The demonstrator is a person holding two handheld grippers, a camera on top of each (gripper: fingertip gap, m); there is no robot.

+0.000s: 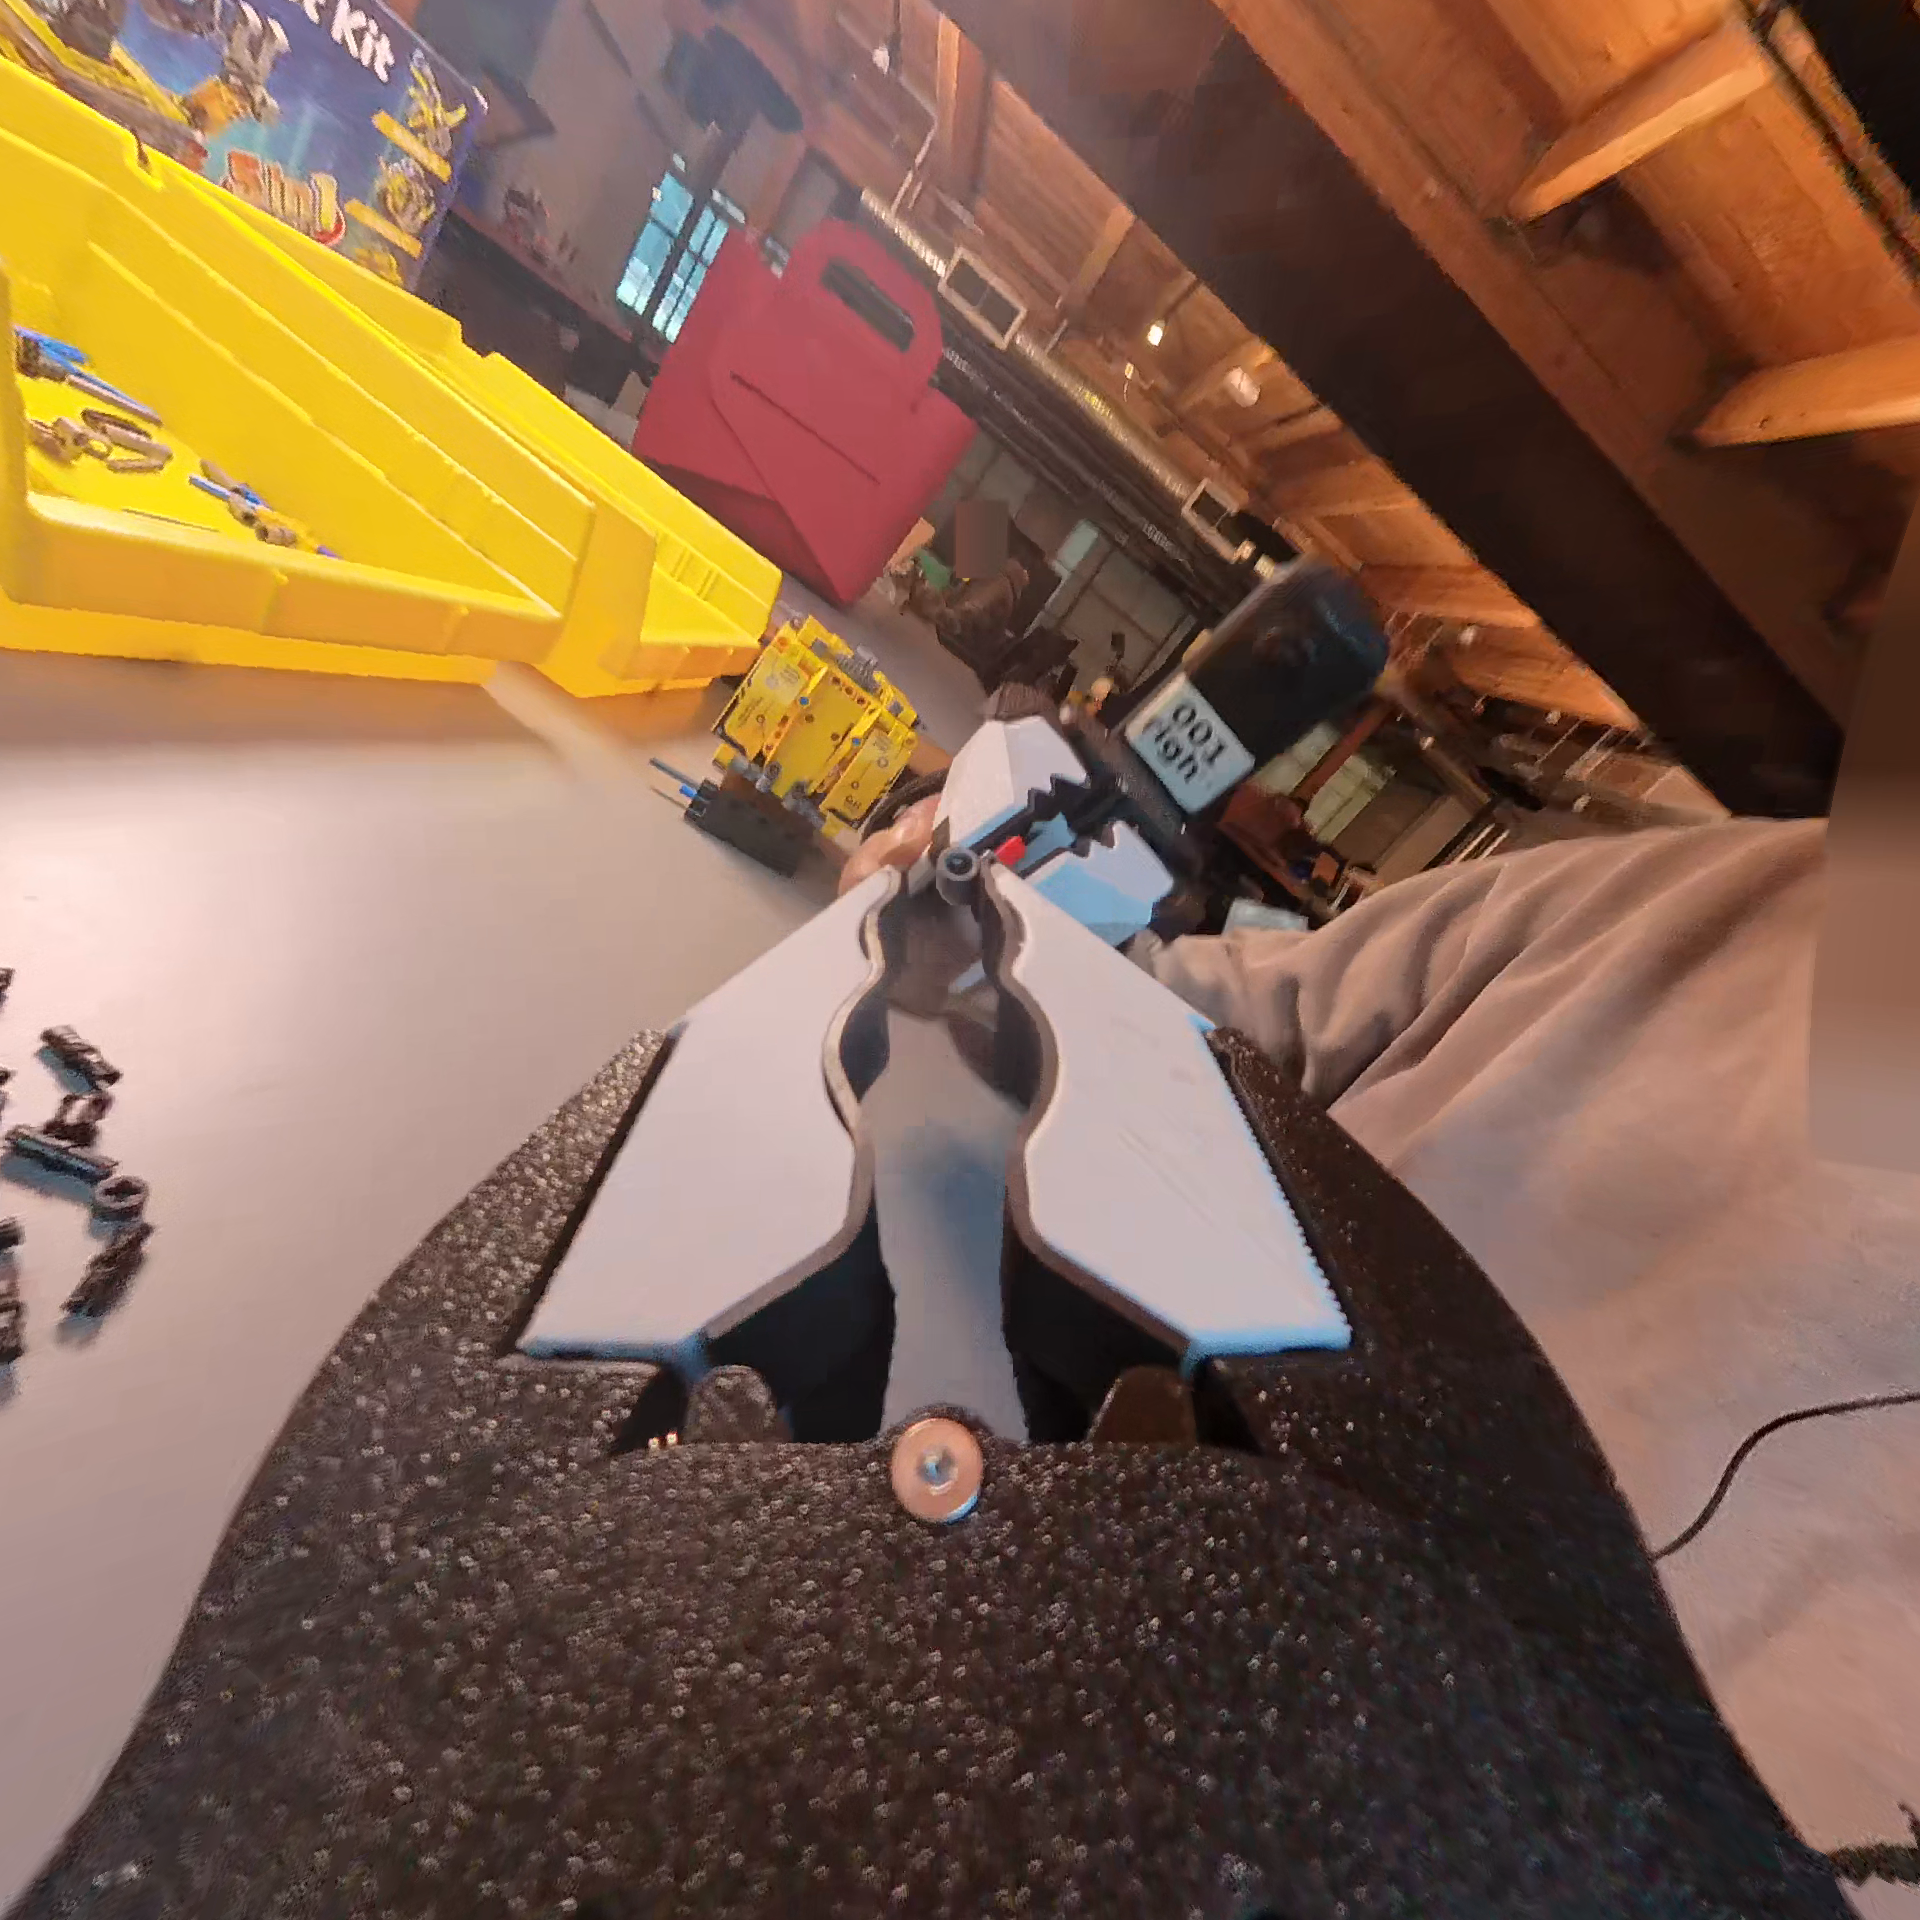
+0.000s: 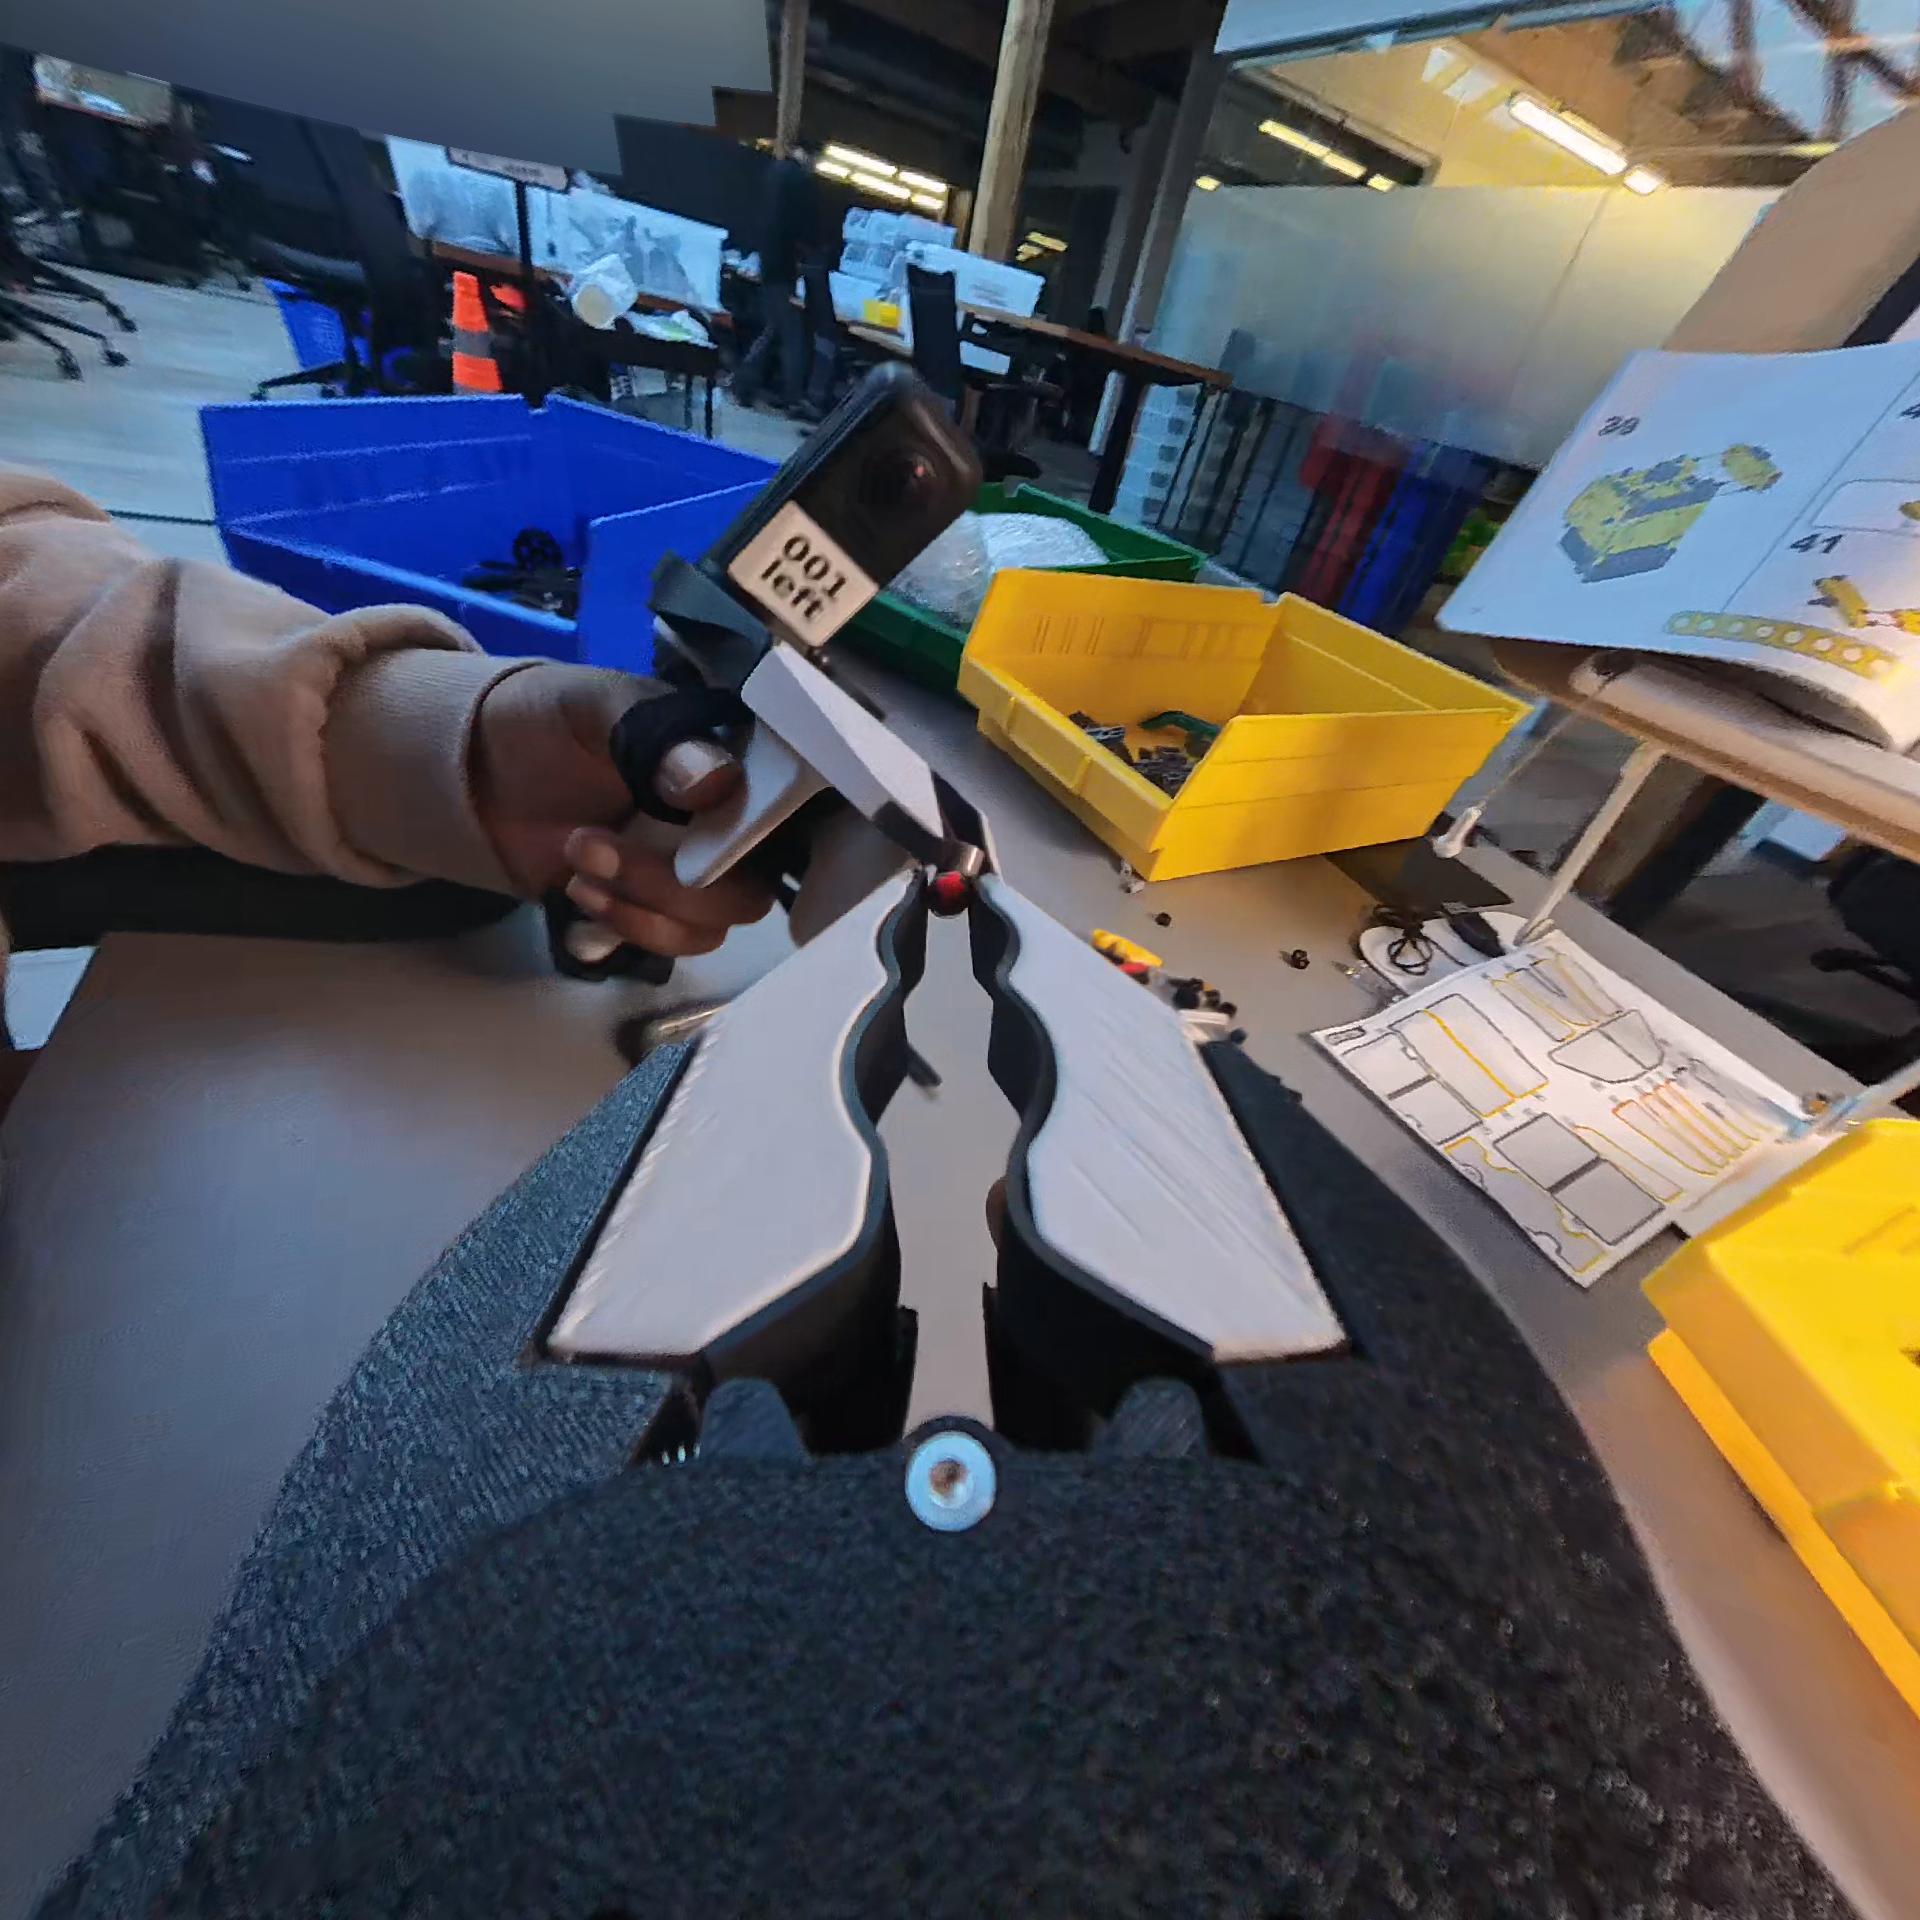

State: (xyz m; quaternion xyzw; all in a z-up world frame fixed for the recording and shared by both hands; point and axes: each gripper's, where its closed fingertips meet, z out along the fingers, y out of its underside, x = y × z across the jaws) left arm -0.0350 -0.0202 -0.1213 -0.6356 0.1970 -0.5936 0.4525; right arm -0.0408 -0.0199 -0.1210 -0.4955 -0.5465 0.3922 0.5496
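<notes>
Claws point(image 1: 945, 871) point(image 2: 948, 891) meet tip-to-tip, pinching small pins.

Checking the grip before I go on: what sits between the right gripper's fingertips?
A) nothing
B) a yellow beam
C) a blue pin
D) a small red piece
D: in the right wrist view, the right gripper is pinching a small red piece at its tips.

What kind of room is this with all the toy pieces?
Probably a big shared workshop or office. Rows of desks and chairs stand behind, parts bins like the yellow bin sit on the table, and a building instruction booklet lies open.
</notes>
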